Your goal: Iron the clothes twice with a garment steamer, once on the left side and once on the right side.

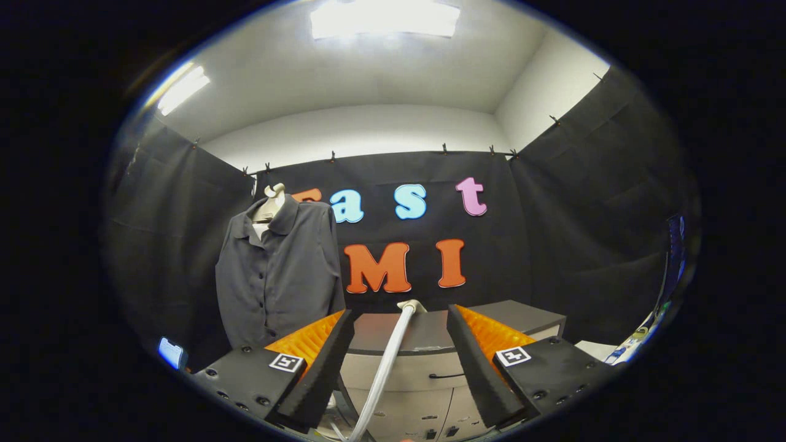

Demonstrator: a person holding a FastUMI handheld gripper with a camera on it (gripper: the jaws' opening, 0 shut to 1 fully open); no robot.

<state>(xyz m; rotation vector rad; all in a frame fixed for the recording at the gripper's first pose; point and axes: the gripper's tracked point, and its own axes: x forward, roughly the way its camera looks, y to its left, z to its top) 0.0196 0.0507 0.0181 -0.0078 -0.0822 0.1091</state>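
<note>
Progress: nothing looks done yet, my read; neither left nor right pass started, steamer head not at the cloth
Gripper (400,344): fingers spread wide, gripping nothing; the hose runs up thru the gap btwn them w/o touching either, as far as I can tell
Shirt (279,276): dark grey button-up, hung on a pale mannequin neck (270,205); sits at approx 10 o'clock from the fingers, well beyond the left finger, front facing the camera, buttons closed
Steamer hose (385,362): white, ribbed, rises from below btwn the fingers to a pale end piece (412,305) at 12 o'clock, just ahead of the fingertips; can't tell if that end is the steamer head or a hook it rests on
Left to do: take the steamer handle, bring it to the shirt, one stroke on the left side, one on the right; all of it is ahead, judging by how things lie
Surface: grey cabinet top (522,316) at 12 to 1 o'clock beyond the fingers, bare where it shows; pale drawer fronts (424,371) below it, dark handle on one
Room: black cloth walls pinned w/ clips along the top, white wall and ceiling above, ceiling light panel (384,18) at 12 o'clock, second light at 10 o'clock; small lit screen low at 8 o'clock, beside the left finger
</note>
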